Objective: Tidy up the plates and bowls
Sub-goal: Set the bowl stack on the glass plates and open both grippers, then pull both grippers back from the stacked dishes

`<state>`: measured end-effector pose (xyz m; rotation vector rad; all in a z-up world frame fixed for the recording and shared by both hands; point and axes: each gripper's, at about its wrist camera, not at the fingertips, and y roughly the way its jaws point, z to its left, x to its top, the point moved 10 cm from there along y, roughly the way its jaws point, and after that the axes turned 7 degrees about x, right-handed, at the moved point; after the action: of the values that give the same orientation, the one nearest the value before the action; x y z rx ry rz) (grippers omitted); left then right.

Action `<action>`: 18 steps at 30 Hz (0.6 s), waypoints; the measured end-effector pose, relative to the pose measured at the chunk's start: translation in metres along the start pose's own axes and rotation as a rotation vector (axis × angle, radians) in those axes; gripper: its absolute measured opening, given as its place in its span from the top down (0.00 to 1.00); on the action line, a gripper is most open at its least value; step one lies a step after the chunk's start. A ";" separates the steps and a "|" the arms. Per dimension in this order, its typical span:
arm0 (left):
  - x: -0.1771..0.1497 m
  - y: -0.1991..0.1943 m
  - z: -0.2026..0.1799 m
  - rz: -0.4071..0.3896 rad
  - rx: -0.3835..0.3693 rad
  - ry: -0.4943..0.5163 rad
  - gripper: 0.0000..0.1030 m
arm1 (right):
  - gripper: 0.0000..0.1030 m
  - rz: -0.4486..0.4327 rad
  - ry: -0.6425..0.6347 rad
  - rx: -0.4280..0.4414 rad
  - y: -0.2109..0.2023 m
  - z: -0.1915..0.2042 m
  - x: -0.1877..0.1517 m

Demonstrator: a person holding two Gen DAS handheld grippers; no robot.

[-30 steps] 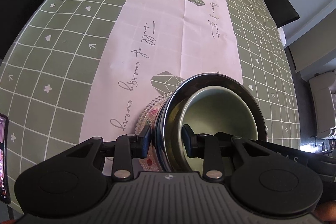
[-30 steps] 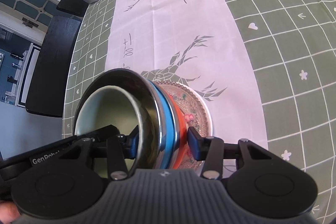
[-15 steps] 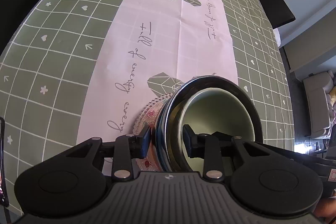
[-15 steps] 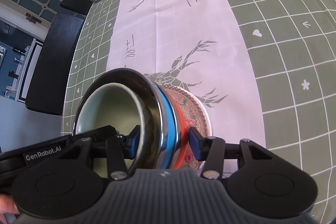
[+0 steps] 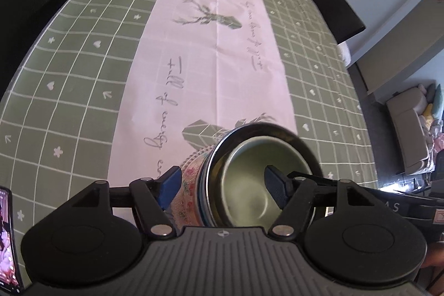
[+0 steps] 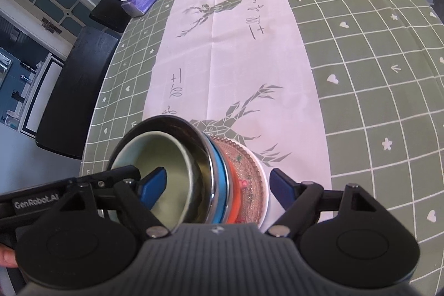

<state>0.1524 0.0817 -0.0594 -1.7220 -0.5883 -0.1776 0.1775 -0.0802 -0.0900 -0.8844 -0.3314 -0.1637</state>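
Left wrist view: the left gripper (image 5: pixel 225 186) is opening, its pads off the stack (image 5: pixel 249 179) between them. The bowls sit nested on the table (image 5: pixel 69 74), so stacking looks done.

Right wrist view: the right gripper (image 6: pixel 219 186) is opening too, letting go. Smooth green bowl (image 6: pixel 163 174), shiny metal bowl (image 6: pixel 202 157), bumpy patterned plate (image 6: pixel 251 179).

both grippers share one build: a dark grey ribbed housing with a small round emblem at its middle, and a matt black round disc on either side. from each disc a black angular link with a triangular cut-out runs to a finger, pinned by silver screws. the left gripper (image 5: pixel 223 186) has blue ridged pads (image 5: pixel 168 186). the right gripper (image 6: pixel 217 186) has the same blue pads (image 6: pixel 283 188). the other gripper's black side, seen from the right wrist, bears white "genrobot.ai" lettering.
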 end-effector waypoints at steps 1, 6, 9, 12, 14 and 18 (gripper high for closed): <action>0.002 -0.005 -0.002 -0.019 -0.005 0.012 0.22 | 0.22 -0.003 -0.004 0.005 -0.002 0.002 0.000; 0.010 -0.034 -0.009 -0.147 0.003 0.084 0.21 | 0.15 -0.057 -0.096 0.009 -0.022 0.018 0.004; 0.009 -0.057 -0.017 -0.253 0.027 0.165 0.21 | 0.15 -0.119 -0.172 -0.009 -0.041 0.026 0.005; 0.001 -0.078 -0.029 -0.359 0.048 0.262 0.21 | 0.14 -0.189 -0.255 -0.043 -0.062 0.033 0.002; -0.007 -0.090 -0.035 -0.408 0.041 0.286 0.21 | 0.14 -0.237 -0.313 -0.069 -0.076 0.038 -0.001; -0.026 -0.108 -0.047 -0.477 0.031 0.319 0.21 | 0.07 -0.340 -0.440 -0.113 -0.106 0.047 -0.015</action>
<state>0.0878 0.0428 0.0349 -1.4591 -0.7477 -0.7609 0.1240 -0.1099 0.0100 -0.9680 -0.8916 -0.3049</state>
